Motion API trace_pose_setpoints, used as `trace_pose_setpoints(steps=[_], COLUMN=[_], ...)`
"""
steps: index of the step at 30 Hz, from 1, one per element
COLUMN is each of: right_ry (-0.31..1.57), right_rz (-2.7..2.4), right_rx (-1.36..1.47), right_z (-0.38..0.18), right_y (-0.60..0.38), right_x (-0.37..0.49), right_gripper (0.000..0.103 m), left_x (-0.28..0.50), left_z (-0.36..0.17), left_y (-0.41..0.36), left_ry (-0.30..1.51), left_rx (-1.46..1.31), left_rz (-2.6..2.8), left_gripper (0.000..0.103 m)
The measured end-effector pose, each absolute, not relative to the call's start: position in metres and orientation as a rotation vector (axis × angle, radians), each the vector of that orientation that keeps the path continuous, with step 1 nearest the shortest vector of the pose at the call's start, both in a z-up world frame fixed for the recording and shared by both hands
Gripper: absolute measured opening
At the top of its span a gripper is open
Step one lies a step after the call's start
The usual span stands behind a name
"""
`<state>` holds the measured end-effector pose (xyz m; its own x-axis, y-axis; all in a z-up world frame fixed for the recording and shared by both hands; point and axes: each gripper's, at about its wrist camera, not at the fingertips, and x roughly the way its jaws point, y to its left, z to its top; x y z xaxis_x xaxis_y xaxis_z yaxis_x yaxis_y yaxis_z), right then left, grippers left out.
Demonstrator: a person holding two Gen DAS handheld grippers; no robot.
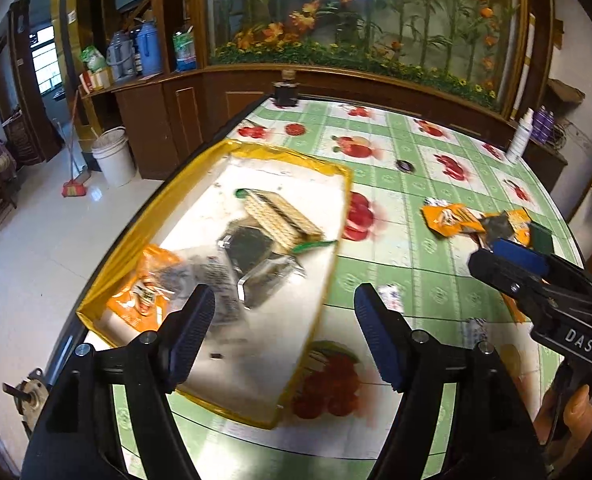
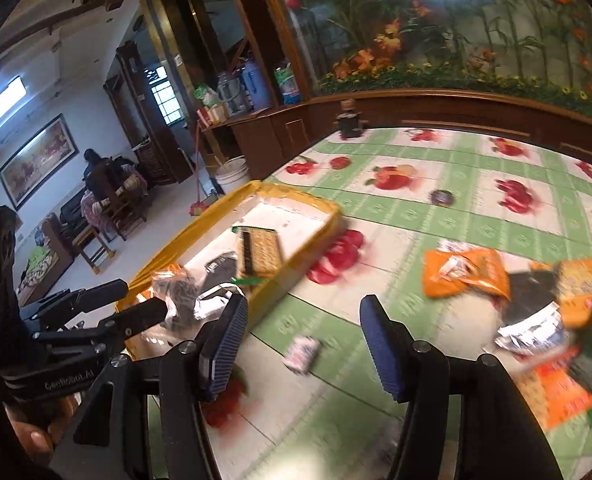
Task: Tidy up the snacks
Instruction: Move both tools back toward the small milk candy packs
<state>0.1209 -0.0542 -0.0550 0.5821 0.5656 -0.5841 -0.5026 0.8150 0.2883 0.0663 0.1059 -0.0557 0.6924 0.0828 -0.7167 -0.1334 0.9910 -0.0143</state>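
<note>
A worktop [image 1: 415,168] covered in a green checked cloth with red fruit prints carries a shallow yellow-rimmed tray [image 1: 96,296] at its left edge. Inside the tray lie a cracker packet [image 1: 282,216], a dark clear-wrapped packet [image 1: 252,248] and an orange snack bag [image 1: 144,292]. Over to the right, loose on the cloth, sits a heap of orange snack bags [image 2: 467,272] and dark packets [image 2: 535,292]. A small white wrapped sweet [image 2: 301,354] lies between tray and heap. The left claw [image 1: 284,336] hangs over the tray's near corner, jaws apart, holding nothing. The right claw [image 2: 301,346] hovers above the small sweet, jaws apart and empty too.
</note>
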Motion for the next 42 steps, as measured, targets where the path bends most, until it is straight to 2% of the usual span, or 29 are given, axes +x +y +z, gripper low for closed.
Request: trace_pose_setpoints(steps=[9,15,28,39,42], right_ry=[0.733,0.759,0.821,0.875,0.889], right_rz=[0.472,0.435,0.516,0.5,0.496], right_rx=[0.138,0.162,0.052,-0.015,-0.03], right_z=[-0.072,-0.085,-0.106,-0.122,-0.126], right_y=[-0.144,-0.169,-0.1,-0.077,-0.074], right_x=[0.077,0.06,0.078,0.098,0.103], right_gripper=[0.063,0.065,0.063,0.062,0.057], left_x=[0.066,0.073,0.086,0.11,0.116], left_z=[-0.068,-0.086,-0.107,-0.123,-0.127], left_y=[0.064,0.049,0.046,0.041,0.04], left_ry=[0.837,0.891,0.96,0.999,1.009], left_rx=[-0.025,-0.021,-0.029,-0.023,-0.02], left_rz=[0.04,0.017,-0.01,-0.012,-0.008], left_gripper=[0.072,0.072,0.072,0.072,0.072])
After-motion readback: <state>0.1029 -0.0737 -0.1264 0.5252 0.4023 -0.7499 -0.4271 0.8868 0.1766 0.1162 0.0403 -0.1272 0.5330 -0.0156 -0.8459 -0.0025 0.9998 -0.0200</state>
